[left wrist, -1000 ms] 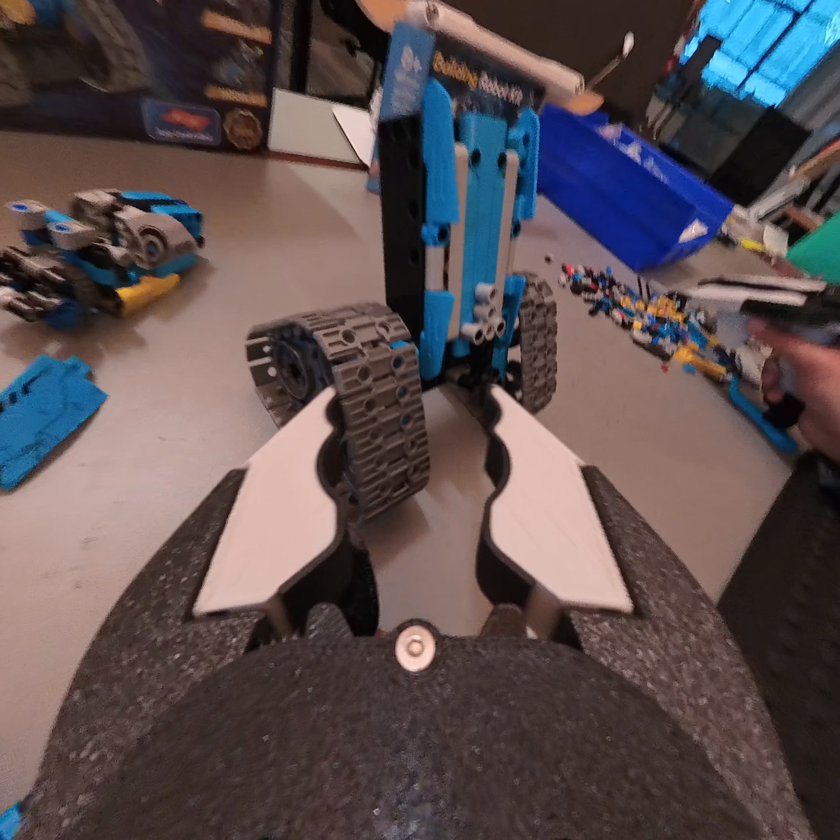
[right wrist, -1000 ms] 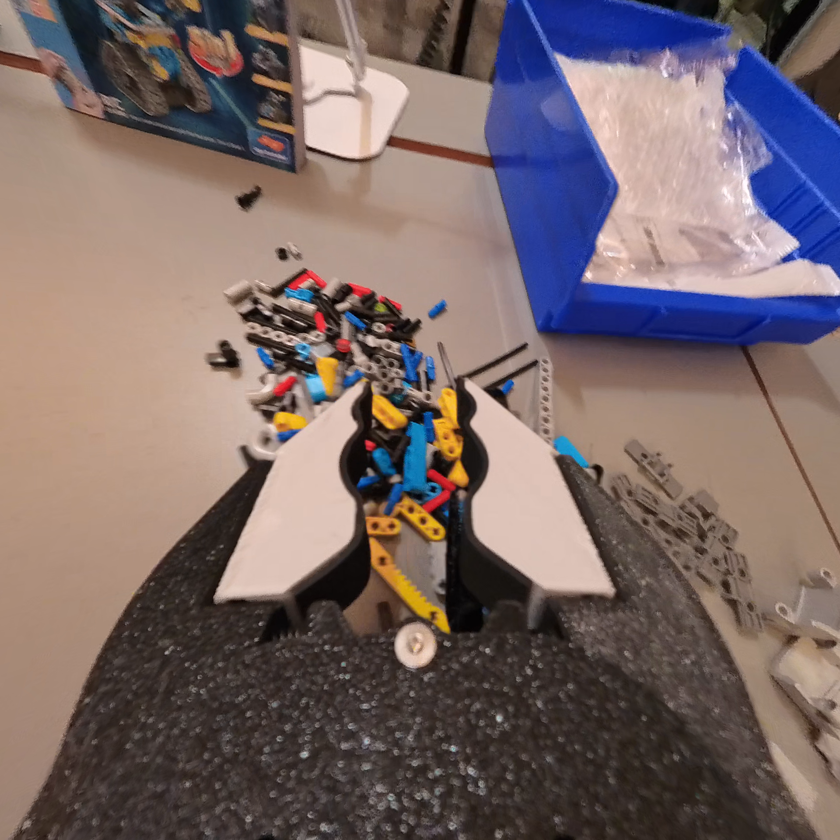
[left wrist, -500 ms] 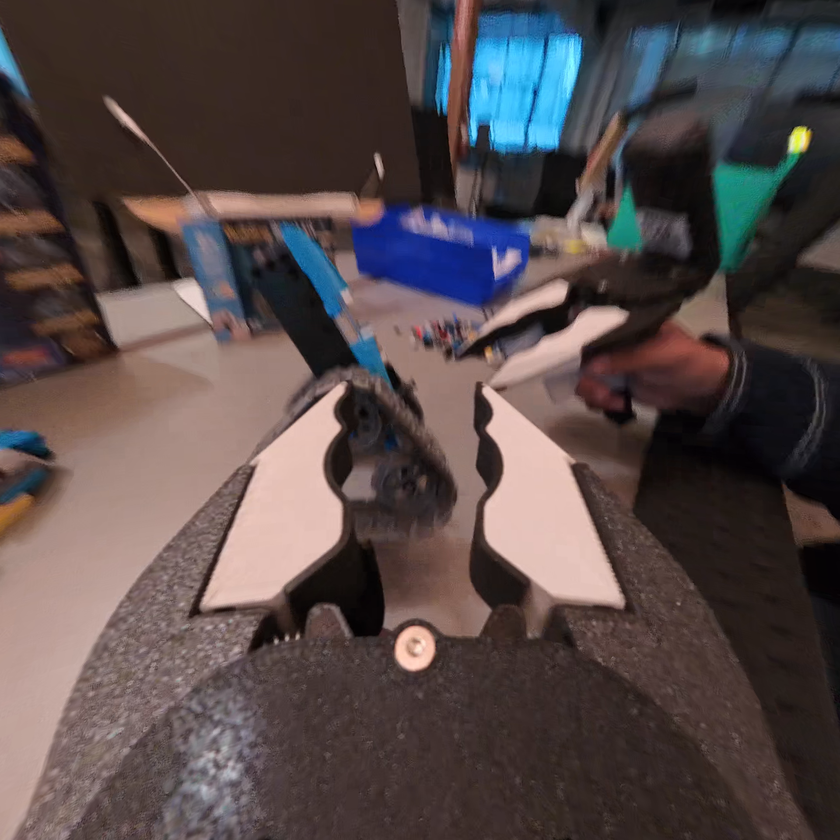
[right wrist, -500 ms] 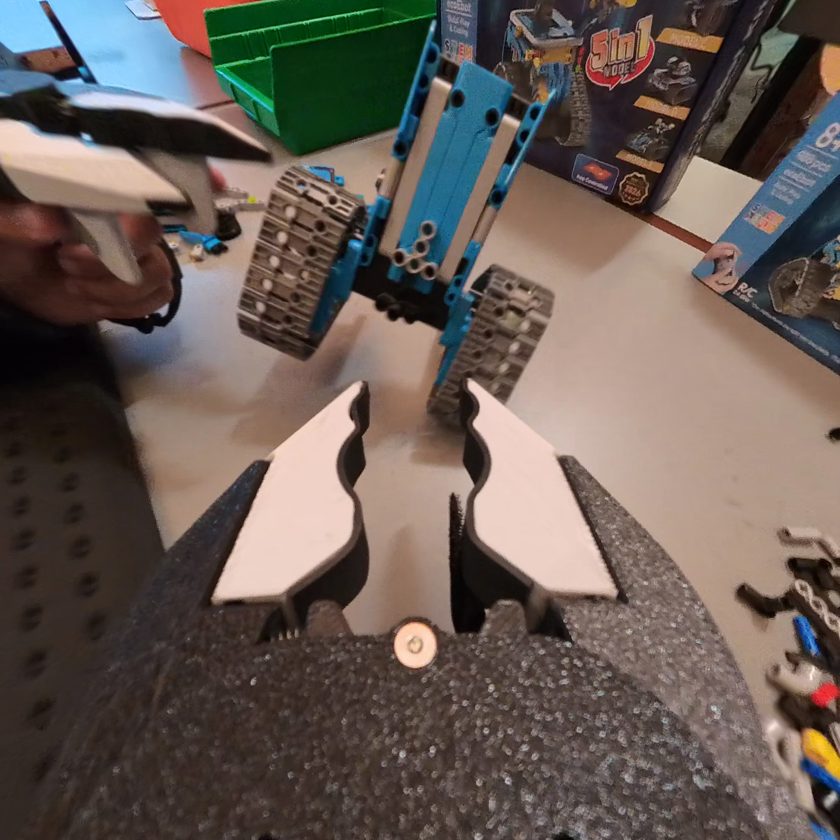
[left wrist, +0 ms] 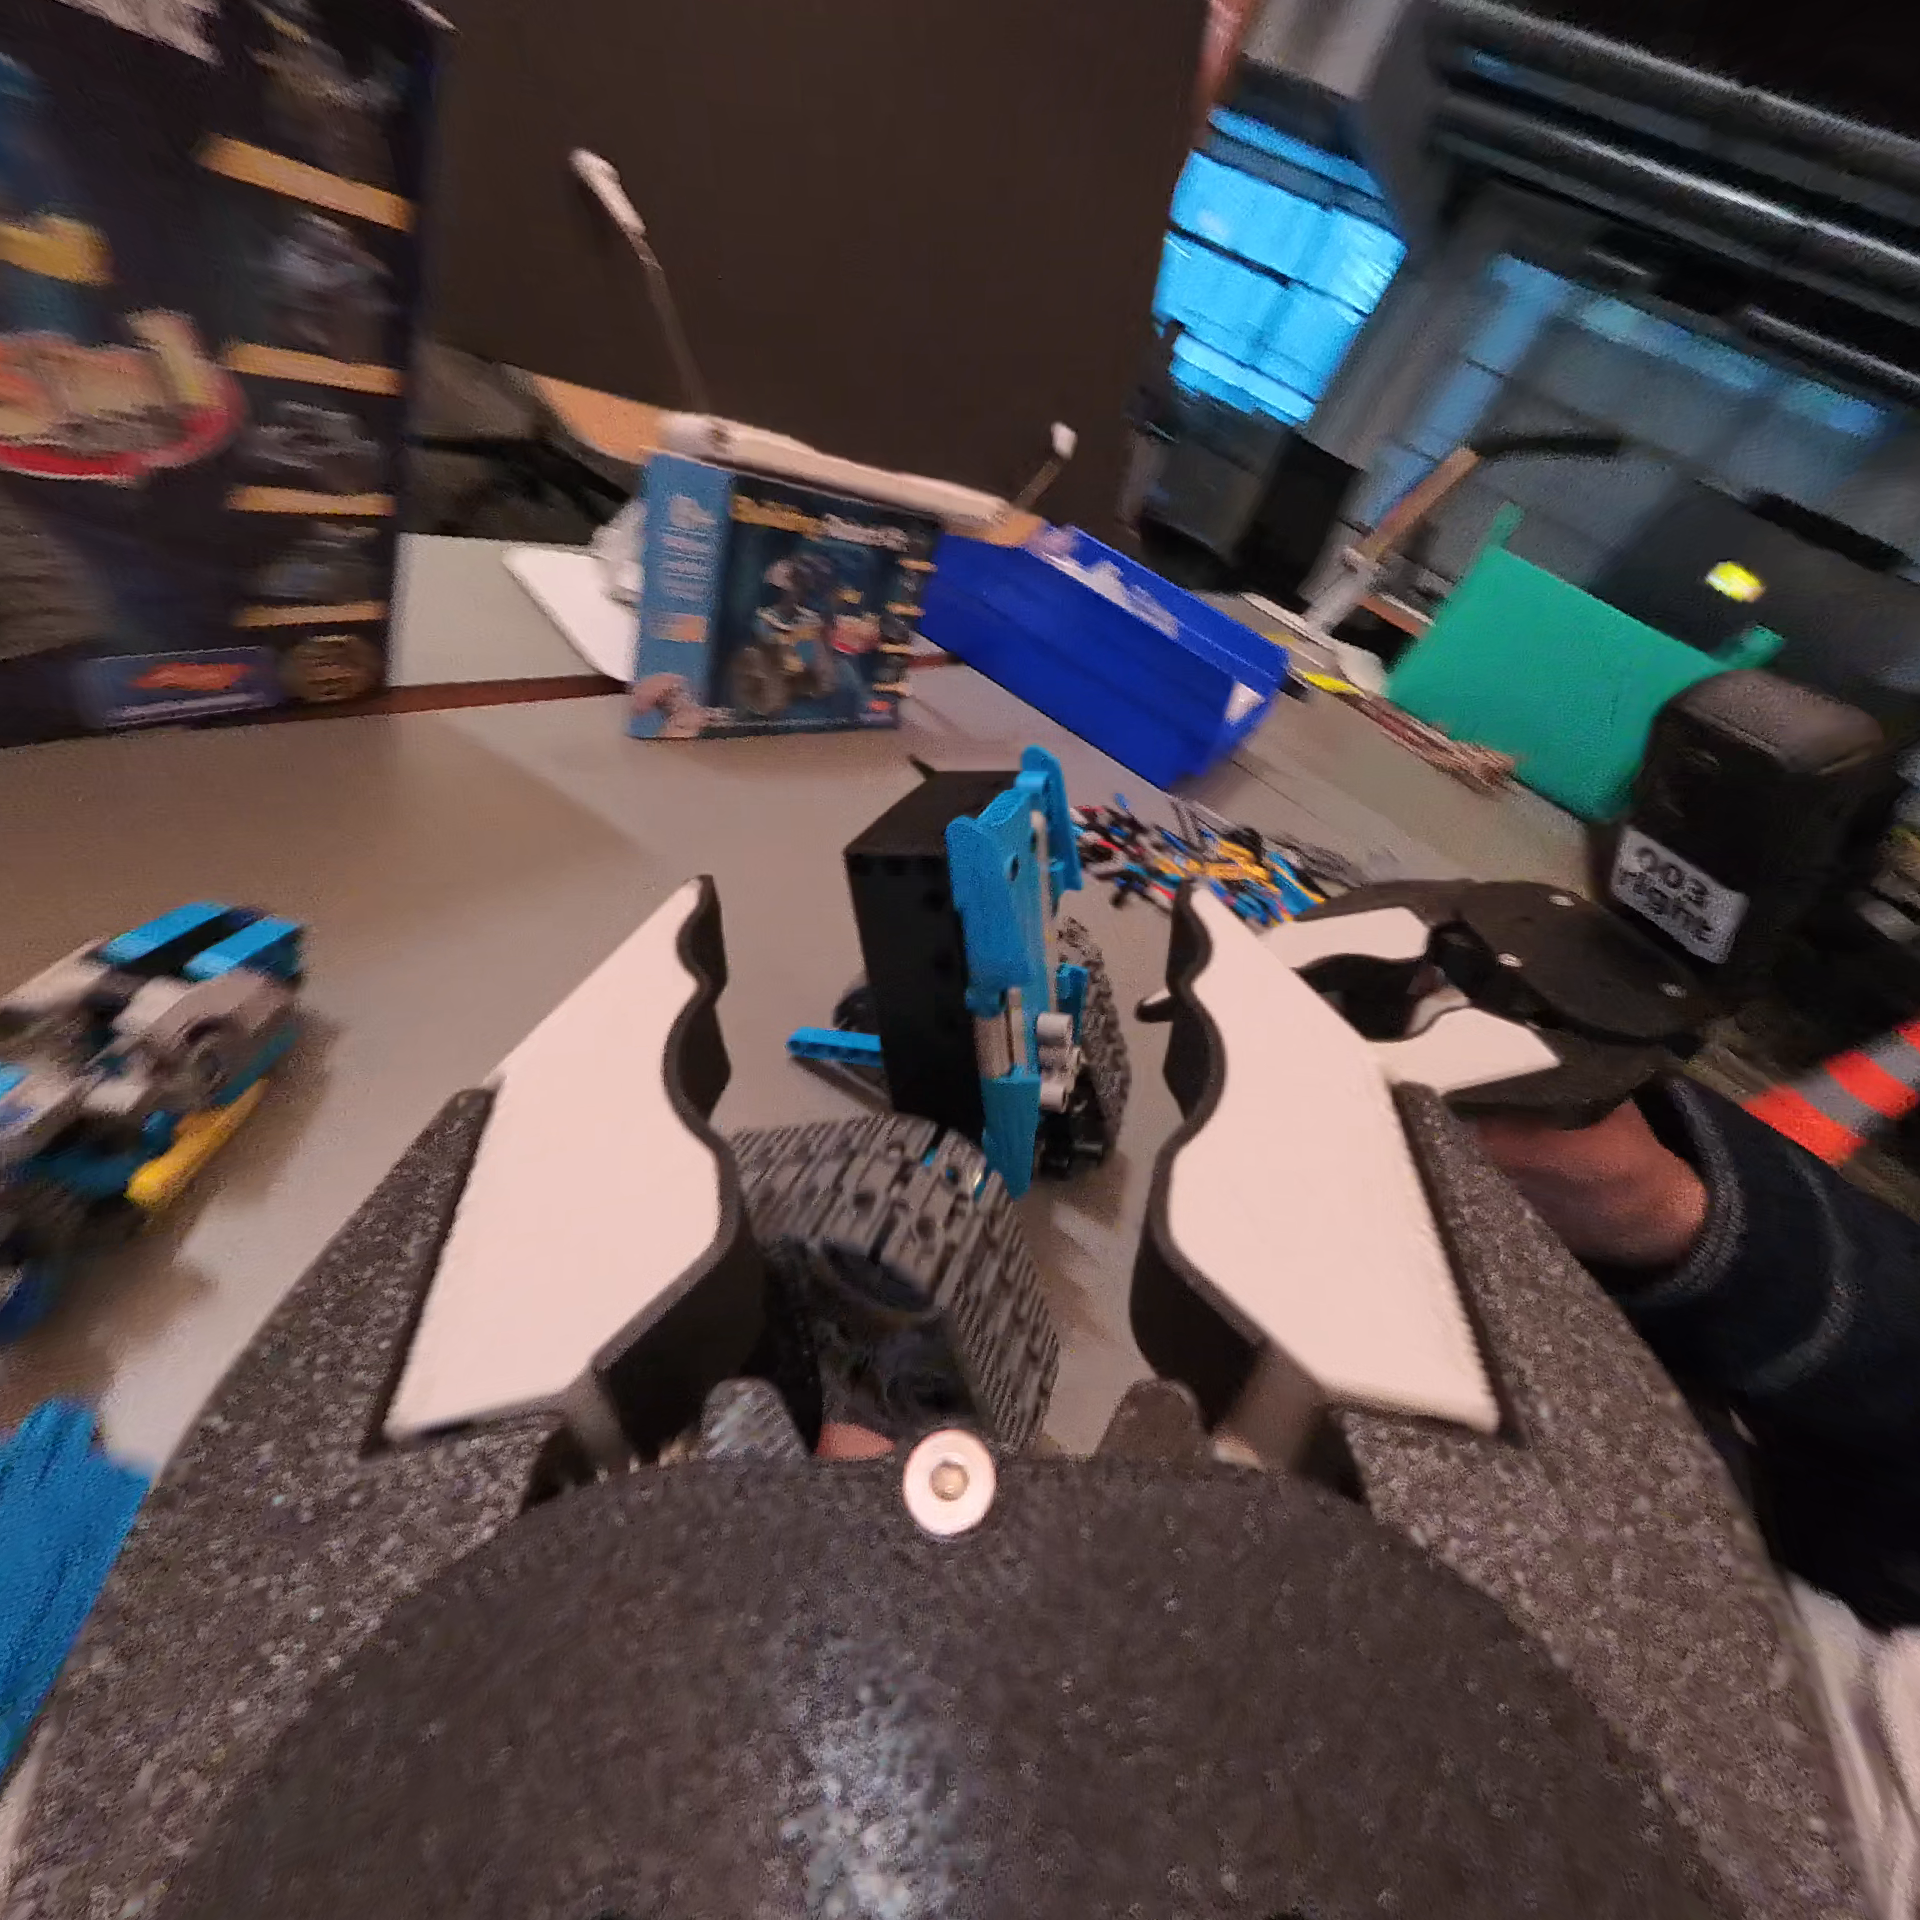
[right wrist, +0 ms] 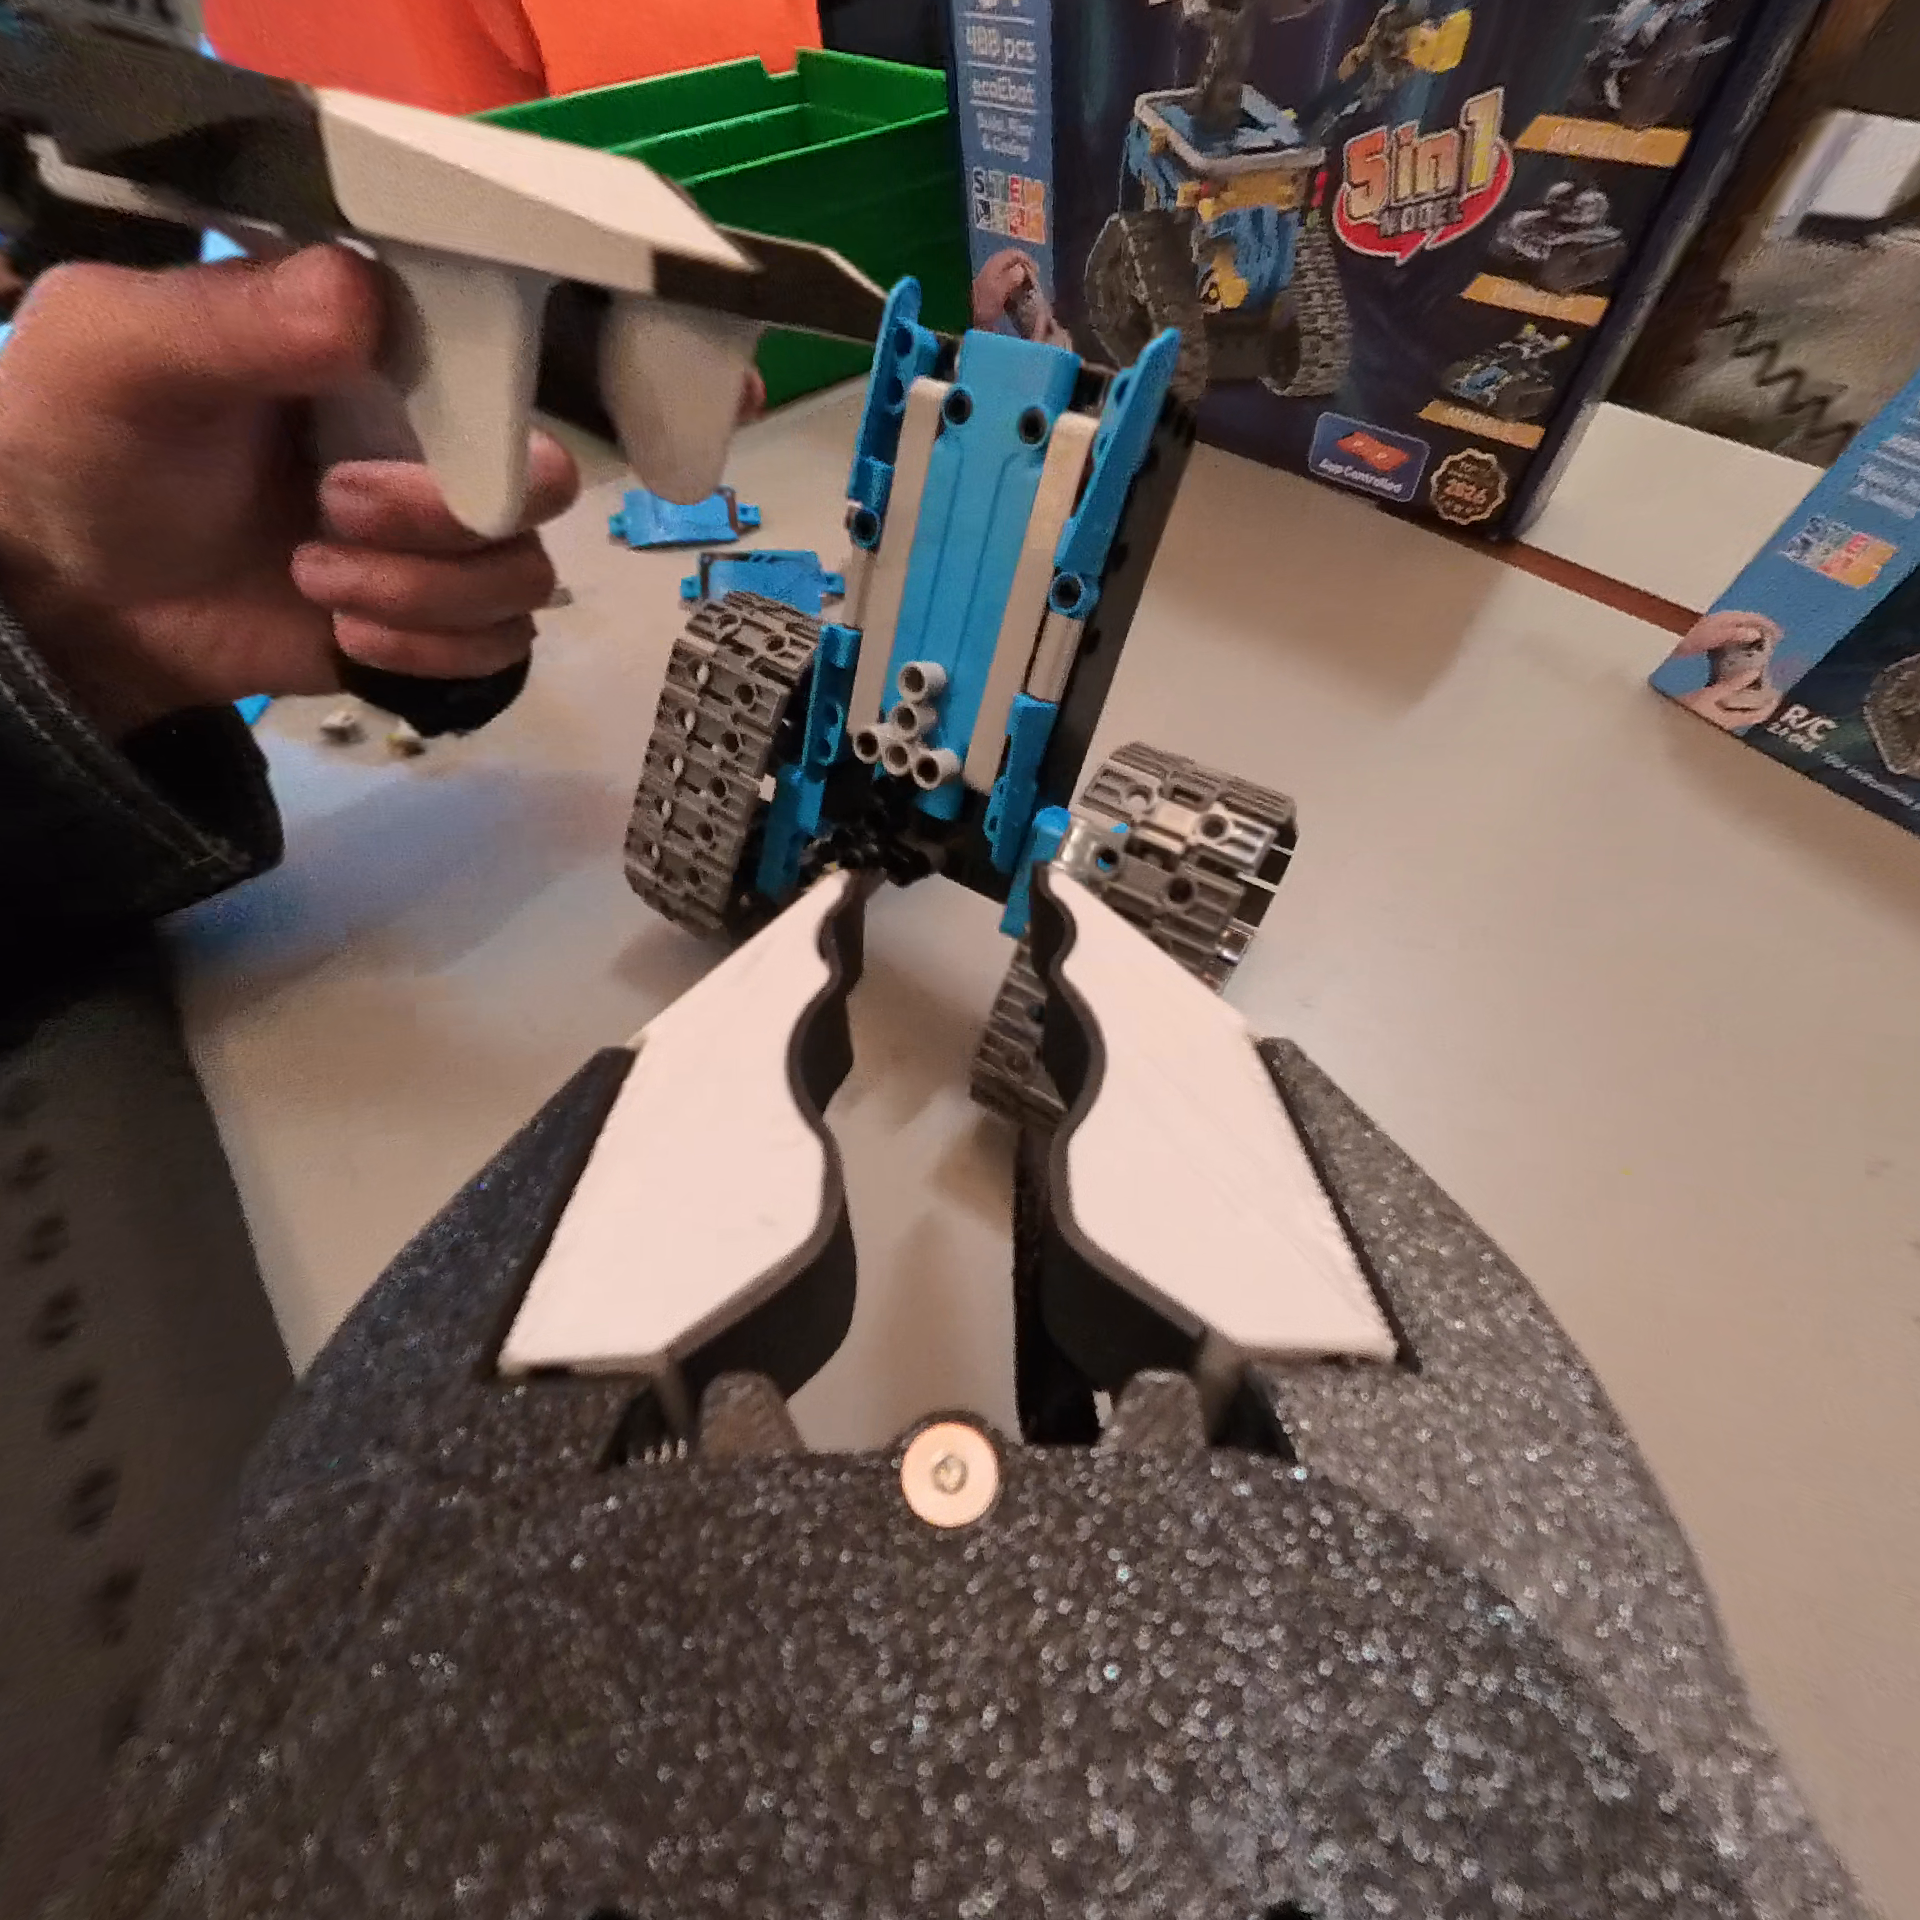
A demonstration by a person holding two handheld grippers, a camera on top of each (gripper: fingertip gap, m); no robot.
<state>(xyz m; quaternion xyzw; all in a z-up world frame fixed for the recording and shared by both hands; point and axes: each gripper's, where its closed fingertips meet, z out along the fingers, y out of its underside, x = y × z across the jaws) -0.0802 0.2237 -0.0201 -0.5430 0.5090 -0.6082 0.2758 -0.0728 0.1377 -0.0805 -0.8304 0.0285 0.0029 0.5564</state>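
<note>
A blue, black and grey tracked brick model [right wrist: 987, 582] stands upright on the grey table [right wrist: 1455, 935]. My left gripper [left wrist: 945, 894] is open wide. The model's near grey track [left wrist: 904, 1247] sits low between its fingers, and the blue and black body [left wrist: 966, 966] rises just beyond the tips. I cannot see either finger touching the model. My right gripper [right wrist: 943, 883] is open and empty, its tips right at the model's base beside one track [right wrist: 1174, 852]. The left gripper [right wrist: 790, 275] shows above the model, and the right gripper [left wrist: 1340, 977] shows at the right.
Printed toy boxes [right wrist: 1403, 208] [left wrist: 769, 613] stand behind the model. There is a blue bin [left wrist: 1101, 644], a green bin [right wrist: 790, 135], a pile of small loose parts [left wrist: 1216, 862], a second brick model [left wrist: 135, 1049] at the left and loose blue pieces [right wrist: 675, 514].
My left gripper has opened wider around the near track and the model stands straighter. My right gripper swung from the parts pile to the model and closed in on its base.
</note>
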